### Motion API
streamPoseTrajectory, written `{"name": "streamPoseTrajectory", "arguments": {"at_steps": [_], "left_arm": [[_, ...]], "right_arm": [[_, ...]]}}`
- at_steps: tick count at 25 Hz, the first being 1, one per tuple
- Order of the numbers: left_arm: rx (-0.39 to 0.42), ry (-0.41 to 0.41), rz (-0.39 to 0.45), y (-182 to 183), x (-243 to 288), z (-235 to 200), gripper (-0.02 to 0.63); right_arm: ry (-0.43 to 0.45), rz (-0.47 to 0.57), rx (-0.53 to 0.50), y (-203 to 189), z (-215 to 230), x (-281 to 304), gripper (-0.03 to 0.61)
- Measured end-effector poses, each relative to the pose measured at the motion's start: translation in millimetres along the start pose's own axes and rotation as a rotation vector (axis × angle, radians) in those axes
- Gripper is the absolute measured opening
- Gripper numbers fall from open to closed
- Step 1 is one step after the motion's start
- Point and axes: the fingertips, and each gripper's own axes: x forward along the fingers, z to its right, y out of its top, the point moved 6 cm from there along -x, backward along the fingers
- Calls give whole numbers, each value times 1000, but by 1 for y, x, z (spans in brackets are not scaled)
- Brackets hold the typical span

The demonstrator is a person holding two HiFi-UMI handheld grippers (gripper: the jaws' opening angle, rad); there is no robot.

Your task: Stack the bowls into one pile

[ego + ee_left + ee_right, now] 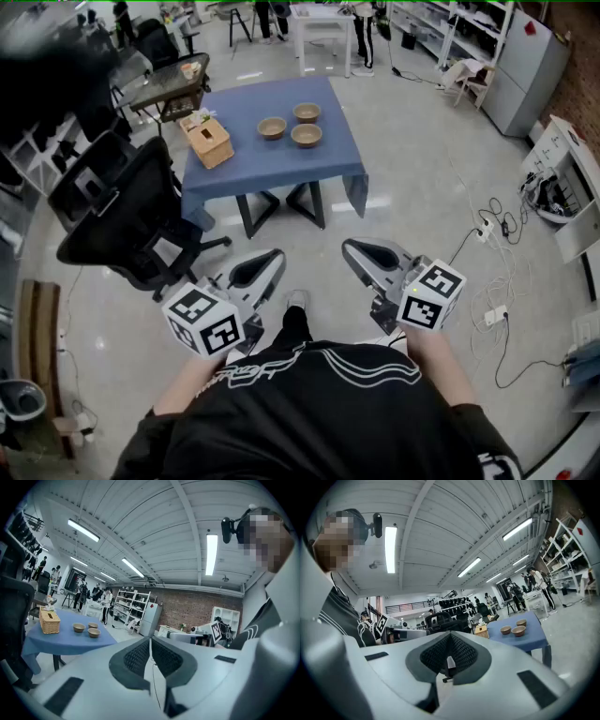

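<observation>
One wide hall with a pale, glossy floor [403, 159] fills the head view. A grey cabinet [525, 67] stands at the upper right, and cables [497, 234] trail over the floor along the right side. A table [281, 167] under a blue cloth stands in the upper middle, with a black chair [122, 220] just left of it. On the left part of the cloth sits a wicker box [210, 142]. To its right, three bowls [307, 135] stand apart in a loose triangle, none stacked. Low in the frame, well short of the table, the left gripper [270, 256] and right gripper [352, 247] both have their jaws closed on nothing.
</observation>
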Motion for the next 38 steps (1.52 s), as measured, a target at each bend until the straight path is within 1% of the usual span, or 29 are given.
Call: {"name": "streamPoseTrajectory", "arguments": {"at_steps": [6, 8, 11, 12, 13, 14, 17, 20, 27, 32, 38], "left_arm": [[-8, 20, 15, -7, -6, -9, 34], [-14, 23, 18, -9, -3, -16, 34], [-25, 26, 15, -10, 4, -30, 34], [-30, 26, 13, -10, 7, -34, 34], [-37, 26, 11, -10, 11, -39, 34], [-42, 26, 8, -9, 14, -43, 34], [-52, 21, 1, -8, 26, -61, 34], [-60, 13, -2, -8, 39, -82, 34], [-95, -1, -23, -2, 74, -148, 34], [-104, -13, -53, 7, 110, -206, 34], [-144, -16, -91, 26, 160, -286, 34]], "right_arm": [[-3, -5, 8, -4, 2, 2, 28], [-17, -2, 11, -4, 9, 5, 29], [-47, -30, -17, -6, 23, 13, 37], [-57, -42, -24, -6, 28, 15, 72], [-66, -53, -26, -6, 34, 18, 120], [-75, -61, -26, -6, 39, 21, 148], [-106, -74, -22, -8, 59, 33, 189], [-128, -80, -16, -11, 80, 47, 209], [-188, -106, 5, -10, 135, 87, 216], [-226, -119, 35, -3, 181, 128, 227], [-272, -179, 79, 8, 250, 184, 230]]}}
